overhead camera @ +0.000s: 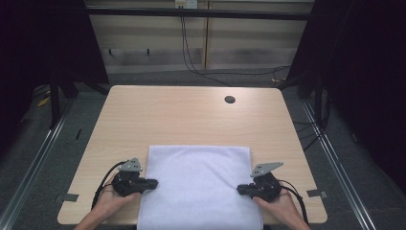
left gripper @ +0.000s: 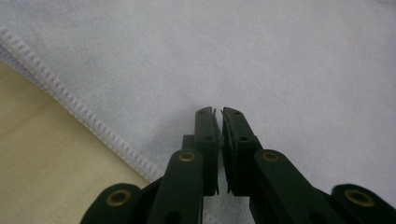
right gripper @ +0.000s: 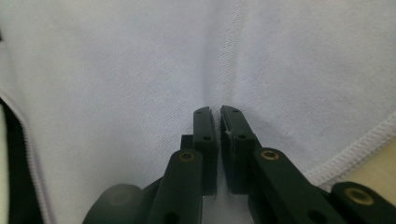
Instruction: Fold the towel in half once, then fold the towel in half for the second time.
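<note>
A white towel [overhead camera: 198, 184] lies flat on the near half of your pale wooden bench [overhead camera: 191, 117], its front edge hanging just over the bench's near side. Your left claw [overhead camera: 154, 182] rests at the towel's left edge, pointing inward, and your right claw [overhead camera: 239, 189] rests at its right edge, pointing back toward the left one. In both gripper views each claw's jaws stand together over the cloth, a thin slit between the pads; whether they pinch any fabric cannot be told.
</note>
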The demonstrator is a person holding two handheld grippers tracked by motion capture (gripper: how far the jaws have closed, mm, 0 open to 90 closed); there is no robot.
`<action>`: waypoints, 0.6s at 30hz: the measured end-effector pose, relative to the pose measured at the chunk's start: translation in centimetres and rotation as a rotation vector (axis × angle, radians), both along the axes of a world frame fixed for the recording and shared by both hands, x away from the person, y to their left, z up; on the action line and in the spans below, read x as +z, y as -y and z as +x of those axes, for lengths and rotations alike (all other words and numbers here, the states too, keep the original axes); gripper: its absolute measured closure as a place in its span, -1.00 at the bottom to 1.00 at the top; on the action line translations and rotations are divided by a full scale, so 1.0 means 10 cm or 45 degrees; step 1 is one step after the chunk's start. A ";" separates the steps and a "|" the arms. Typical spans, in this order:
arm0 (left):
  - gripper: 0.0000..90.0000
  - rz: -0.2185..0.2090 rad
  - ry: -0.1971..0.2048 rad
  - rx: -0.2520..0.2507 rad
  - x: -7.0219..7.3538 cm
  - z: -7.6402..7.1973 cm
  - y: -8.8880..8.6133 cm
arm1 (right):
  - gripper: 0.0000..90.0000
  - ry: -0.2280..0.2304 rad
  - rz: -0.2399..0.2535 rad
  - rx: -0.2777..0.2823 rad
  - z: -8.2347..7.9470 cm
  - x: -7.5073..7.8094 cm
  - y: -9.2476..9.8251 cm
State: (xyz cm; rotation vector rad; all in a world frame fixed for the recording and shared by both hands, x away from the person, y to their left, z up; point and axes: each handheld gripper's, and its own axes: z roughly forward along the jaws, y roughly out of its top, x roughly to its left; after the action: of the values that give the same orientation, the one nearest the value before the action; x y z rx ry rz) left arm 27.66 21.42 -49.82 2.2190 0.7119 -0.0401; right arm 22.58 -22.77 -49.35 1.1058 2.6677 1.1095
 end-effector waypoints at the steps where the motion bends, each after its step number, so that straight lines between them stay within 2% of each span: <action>1: 0.87 0.009 -0.006 -0.011 0.01 -0.01 0.00 | 0.88 -0.018 -0.007 0.008 -0.03 0.01 0.00; 3: 0.82 0.003 -0.015 -0.022 0.02 0.00 0.00 | 0.80 -0.022 -0.039 0.041 -0.05 0.04 0.00; 4: 0.76 -0.011 -0.009 -0.029 0.03 0.03 0.00 | 0.75 -0.017 -0.027 0.042 -0.03 0.04 0.01; 5: 0.71 -0.021 0.005 -0.004 0.05 0.08 -0.01 | 0.69 0.008 -0.021 0.019 0.01 0.06 0.04; 6: 0.69 -0.027 0.017 0.026 0.07 0.12 -0.02 | 0.64 0.052 0.014 -0.023 0.10 0.10 0.10; 8: 0.68 -0.113 0.036 0.067 0.12 0.27 -0.07 | 0.54 0.097 0.039 -0.097 0.24 0.18 0.19; 9: 0.67 -0.132 0.052 0.118 0.16 0.38 -0.10 | 0.51 0.117 0.034 -0.132 0.31 0.20 0.23; 10: 0.62 -0.130 0.062 0.137 0.17 0.45 -0.11 | 0.44 0.138 0.024 -0.176 0.45 0.22 0.29; 11: 0.59 -0.107 0.065 0.177 0.16 0.61 -0.12 | 0.39 0.137 0.026 -0.201 0.53 0.23 0.32; 12: 0.51 -0.084 0.074 0.194 0.16 0.68 -0.12 | 0.25 0.161 0.012 -0.254 0.69 0.22 0.36; 13: 0.46 -0.089 0.068 0.208 0.14 0.75 -0.12 | 0.20 0.184 0.005 -0.280 0.76 0.22 0.37; 14: 0.44 -0.102 0.056 0.240 0.12 0.87 -0.13 | 0.19 0.194 0.014 -0.297 0.82 0.21 0.37; 15: 0.38 -0.096 0.069 0.258 0.11 0.92 -0.14 | 0.14 0.220 0.025 -0.305 0.91 0.21 0.37; 18: 0.20 -0.093 0.040 0.277 0.07 1.04 -0.12 | 0.09 0.192 0.054 -0.307 1.07 0.17 0.37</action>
State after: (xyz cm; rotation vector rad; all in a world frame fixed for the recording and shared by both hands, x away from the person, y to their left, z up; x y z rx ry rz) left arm 38.11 22.66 -49.08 2.0575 0.9156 0.0764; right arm 33.27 -26.49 -47.60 1.2558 2.3354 1.1574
